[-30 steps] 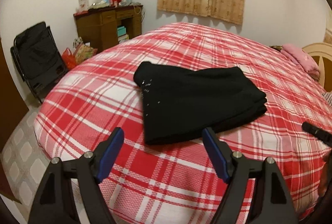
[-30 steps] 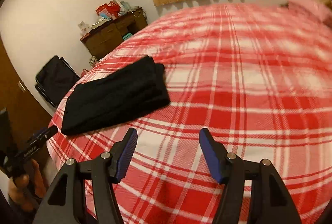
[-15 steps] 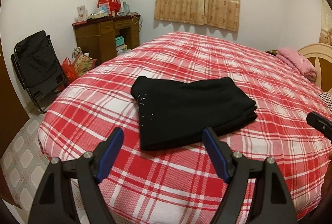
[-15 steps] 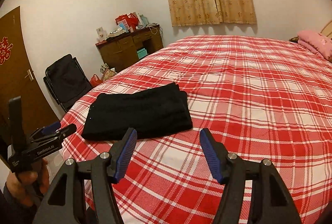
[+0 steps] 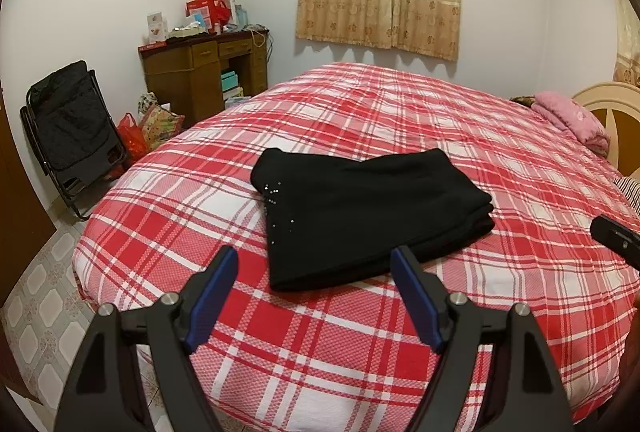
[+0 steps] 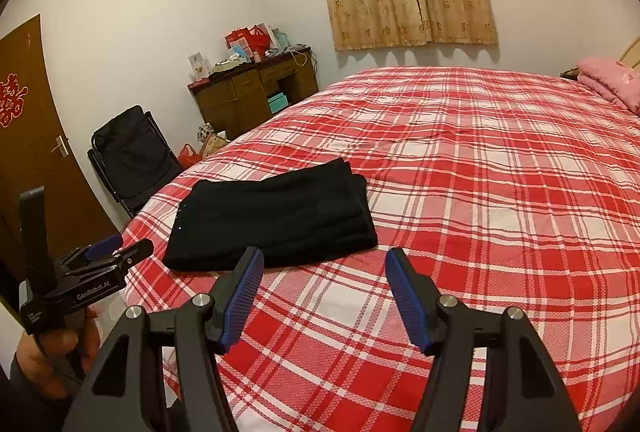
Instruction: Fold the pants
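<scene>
Folded black pants (image 5: 372, 216) lie on the plaid bed (image 5: 500, 159), at 12 o'clock from the left tongs (image 5: 314, 296). Left tongs and right tongs (image 6: 324, 296) both gape wide, holding nothing.

"GenRobot.AI" in white on the left gripper (image 6: 120, 252) body (smaller label below it unreadable)
</scene>
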A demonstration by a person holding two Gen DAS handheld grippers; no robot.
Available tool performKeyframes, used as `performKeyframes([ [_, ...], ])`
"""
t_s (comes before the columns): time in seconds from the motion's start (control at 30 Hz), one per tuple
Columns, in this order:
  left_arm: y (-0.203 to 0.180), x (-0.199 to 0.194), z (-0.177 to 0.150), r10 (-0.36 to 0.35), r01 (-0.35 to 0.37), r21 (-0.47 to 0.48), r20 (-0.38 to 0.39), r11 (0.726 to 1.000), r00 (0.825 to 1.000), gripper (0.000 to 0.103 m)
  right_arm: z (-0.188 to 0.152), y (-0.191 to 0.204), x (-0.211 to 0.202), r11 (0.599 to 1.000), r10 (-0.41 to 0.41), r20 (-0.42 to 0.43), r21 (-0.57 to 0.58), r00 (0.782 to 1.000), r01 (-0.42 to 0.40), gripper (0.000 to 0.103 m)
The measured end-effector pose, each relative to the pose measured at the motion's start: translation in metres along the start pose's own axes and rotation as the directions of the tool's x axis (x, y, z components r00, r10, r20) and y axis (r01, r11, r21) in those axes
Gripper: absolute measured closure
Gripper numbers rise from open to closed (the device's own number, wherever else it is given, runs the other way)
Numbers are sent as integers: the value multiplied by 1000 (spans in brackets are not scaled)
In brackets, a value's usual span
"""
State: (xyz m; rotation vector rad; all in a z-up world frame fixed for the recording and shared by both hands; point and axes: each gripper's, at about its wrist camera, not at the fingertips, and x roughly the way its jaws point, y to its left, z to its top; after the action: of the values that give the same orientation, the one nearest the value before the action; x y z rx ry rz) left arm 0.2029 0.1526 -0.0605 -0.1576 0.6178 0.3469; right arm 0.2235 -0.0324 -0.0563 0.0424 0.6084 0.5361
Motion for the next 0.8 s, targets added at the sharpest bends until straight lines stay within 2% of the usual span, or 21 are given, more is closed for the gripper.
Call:
performKeyframes([
  [0.8, 1, -4, 5, 7, -7, 22, 23, 1000, 1000, 22, 0, 6, -1, 1000, 20, 5, -7, 1000, -20, 37],
])
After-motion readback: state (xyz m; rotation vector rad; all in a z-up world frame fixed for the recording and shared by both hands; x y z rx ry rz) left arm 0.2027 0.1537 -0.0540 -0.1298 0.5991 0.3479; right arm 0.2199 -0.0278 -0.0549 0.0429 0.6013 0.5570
